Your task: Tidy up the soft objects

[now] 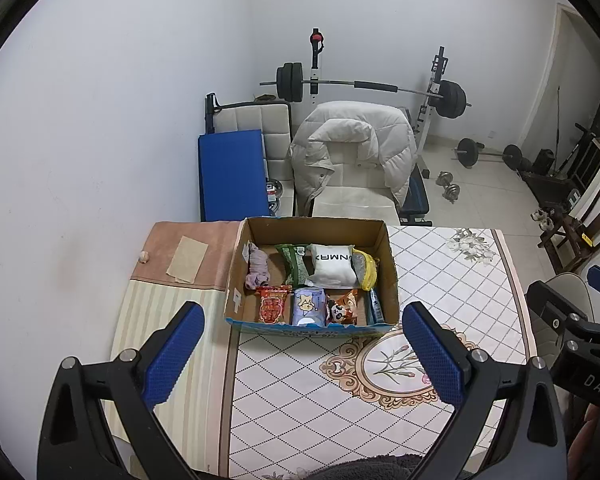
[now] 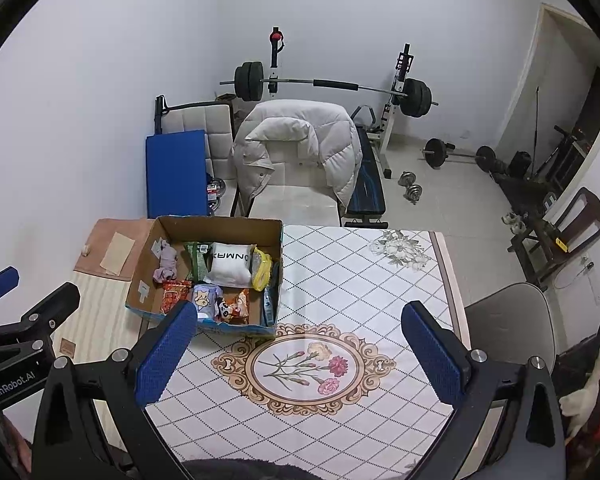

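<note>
Your left gripper [image 1: 302, 350] stands wide open with nothing between its blue pads, held above the near part of the table [image 1: 440, 280]. Your right gripper [image 2: 300, 350] is likewise spread wide and empty, over the oval flower medallion [image 2: 304, 364] printed on the tablecloth.

The cardboard box [image 1: 244, 256] sits on the table toward its far left, straddling the seam between the diamond-patterned cloth and a striped cream cloth [image 1: 168, 320]. Inside it the soft objects lie in two rows. Far row: a lilac cloth bundle [image 1: 258, 270], a green packet [image 1: 294, 264], a white pillow-like pack with black lettering [image 1: 332, 268] and a yellow pouch [image 1: 368, 270] leaning against the right wall. Near row: a red snack packet [image 1: 272, 306], a pale blue tissue pack [image 1: 309, 306], an orange packet with a panda face [image 1: 344, 308] and a slim blue item [image 1: 376, 306] against the right wall.

Left of the box, a tan paper sheet [image 1: 188, 258] and a small crumpled scrap [image 1: 143, 257] lie on a pinkish mat [image 1: 216, 236].

Beyond the table, a white puffer jacket [image 2: 300, 140] drapes over a chair. A blue mat [image 2: 176, 172] stands upright by the wall. Behind are a barbell on a rack [image 2: 332, 84], a second barbell [image 2: 460, 154] and dumbbells [image 2: 410, 186] on the tiled floor.
</note>
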A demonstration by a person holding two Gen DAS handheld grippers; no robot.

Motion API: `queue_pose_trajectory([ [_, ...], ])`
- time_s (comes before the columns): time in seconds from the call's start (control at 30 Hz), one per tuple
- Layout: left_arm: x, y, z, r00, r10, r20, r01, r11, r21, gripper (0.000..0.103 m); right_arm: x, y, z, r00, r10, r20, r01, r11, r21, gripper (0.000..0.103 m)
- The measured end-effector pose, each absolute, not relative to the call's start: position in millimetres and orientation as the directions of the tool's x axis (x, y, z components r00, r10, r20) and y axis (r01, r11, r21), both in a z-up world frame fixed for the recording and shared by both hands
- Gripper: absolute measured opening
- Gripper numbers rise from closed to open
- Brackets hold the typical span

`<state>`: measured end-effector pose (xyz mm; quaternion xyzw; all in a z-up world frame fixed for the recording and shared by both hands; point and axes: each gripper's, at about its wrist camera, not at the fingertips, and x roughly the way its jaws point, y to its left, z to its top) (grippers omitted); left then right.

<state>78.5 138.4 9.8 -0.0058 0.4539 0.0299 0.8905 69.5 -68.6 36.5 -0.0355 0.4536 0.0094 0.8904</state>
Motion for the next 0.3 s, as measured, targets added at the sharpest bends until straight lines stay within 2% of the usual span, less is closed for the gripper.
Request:
queue_pose_trajectory([
  [0.3, 80.9, 143.7, 9.0, 0.591, 0.041, -0.806, -0.049, 0.999, 0.015, 0.102, 71.5, -67.8, 36.2, 0.589, -0.014, -0.808, -0.048, 0.997, -0.052, 0.103],
])
